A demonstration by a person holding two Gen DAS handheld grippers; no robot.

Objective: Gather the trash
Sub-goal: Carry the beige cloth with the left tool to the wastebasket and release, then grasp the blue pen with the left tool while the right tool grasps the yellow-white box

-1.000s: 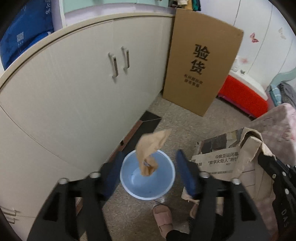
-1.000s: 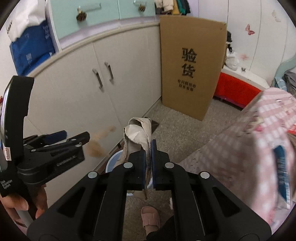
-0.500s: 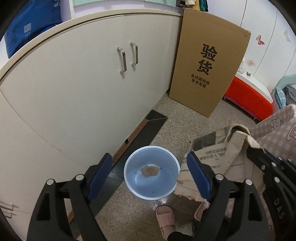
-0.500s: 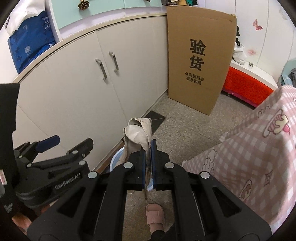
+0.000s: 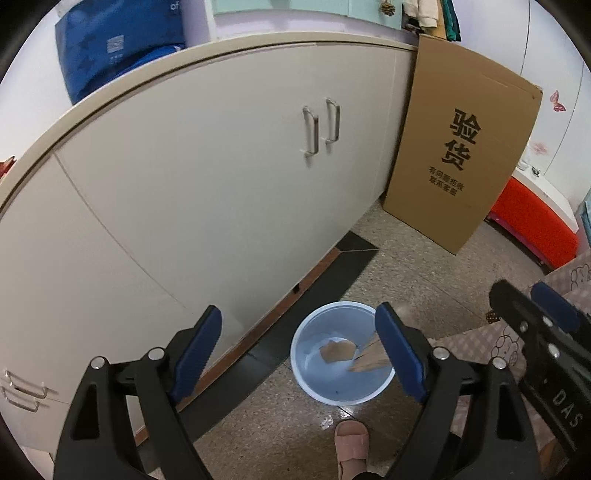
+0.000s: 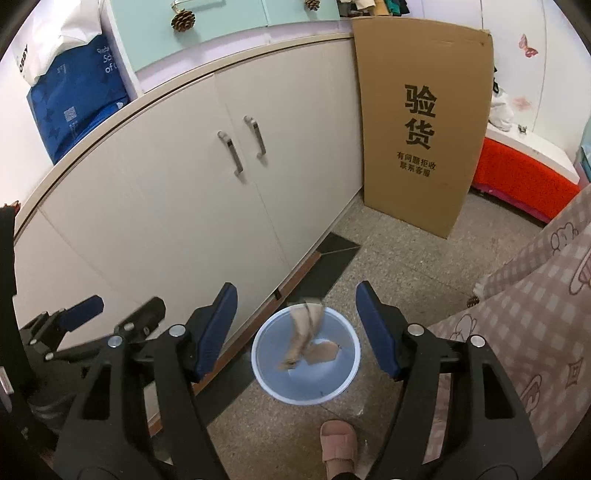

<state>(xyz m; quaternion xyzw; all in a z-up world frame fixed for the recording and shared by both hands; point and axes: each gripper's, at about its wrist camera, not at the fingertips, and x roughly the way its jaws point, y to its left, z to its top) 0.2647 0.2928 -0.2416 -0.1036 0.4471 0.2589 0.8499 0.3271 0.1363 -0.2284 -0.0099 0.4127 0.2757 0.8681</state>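
A lived-in home, likely a bedroom corner. Cream cabinet (image 6: 207,206) with paired metal handles (image 6: 242,147) as landmark; above it, mint drawers hung with pinecones (image 6: 183,19); on its top, a blue bag (image 6: 77,110). Right of it, leaning cardboard sheet (image 6: 421,122); beyond, butterfly wall stickers (image 6: 528,45). Below, speckled floor (image 6: 406,266), pink slipper (image 6: 338,443), pink checked cloth (image 6: 535,295).

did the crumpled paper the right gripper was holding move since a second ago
Yes. The crumpled paper has left the opening jaws of the right gripper and is dropping into the blue bucket on the floor, beside the piece already there.
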